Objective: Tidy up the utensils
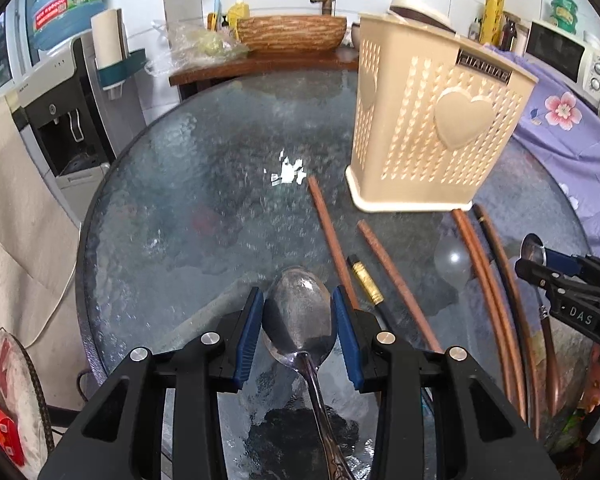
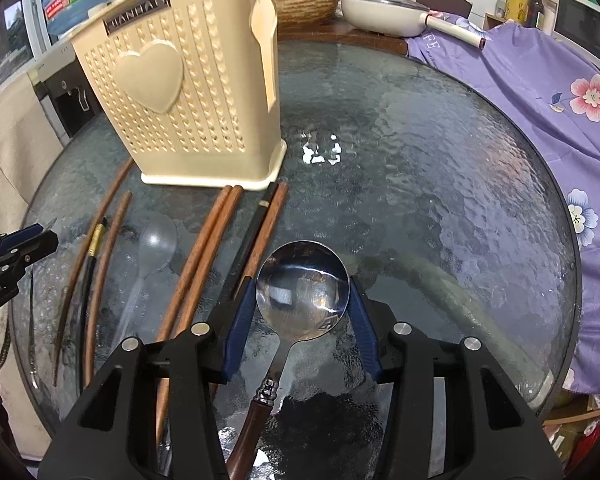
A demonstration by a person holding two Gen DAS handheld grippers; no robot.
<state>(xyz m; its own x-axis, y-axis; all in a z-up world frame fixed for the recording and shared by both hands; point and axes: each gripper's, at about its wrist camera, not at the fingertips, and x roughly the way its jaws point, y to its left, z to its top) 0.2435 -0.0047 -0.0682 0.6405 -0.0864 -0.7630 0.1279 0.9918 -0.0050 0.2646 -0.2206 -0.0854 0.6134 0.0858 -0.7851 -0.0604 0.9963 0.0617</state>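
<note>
The left gripper (image 1: 298, 312) is clamping an oval metal spoon (image 1: 299, 314) by its bowl. The right gripper (image 2: 302, 294) is pinching a round wooden-handled spoon (image 2: 302, 290), beside chopsticks (image 2: 198, 256) on the glass table (image 2: 440, 184).

The left gripper (image 1: 298, 320) pointed down at a round glass table (image 1: 172, 200), its blue pads pressed against both edges of the bowl of a metal spoon (image 1: 299, 314), whose patterned handle ran back toward the camera between the black arms. To the right of the spoon lay several brown wooden chopsticks (image 1: 396, 276) and a black chopstick with a gold band (image 1: 366, 280), all lengthwise from near to far. Farther right, two more brown chopsticks (image 1: 486, 280) lay close together. A clear plastic spoon (image 1: 454, 260) rested between these groups. A cream perforated utensil holder (image 1: 432, 120) with a raised heart stood upright at the far right. The right gripper (image 1: 540, 258) entered from the right edge, holding a round metal spoon seen edge-on.
</note>
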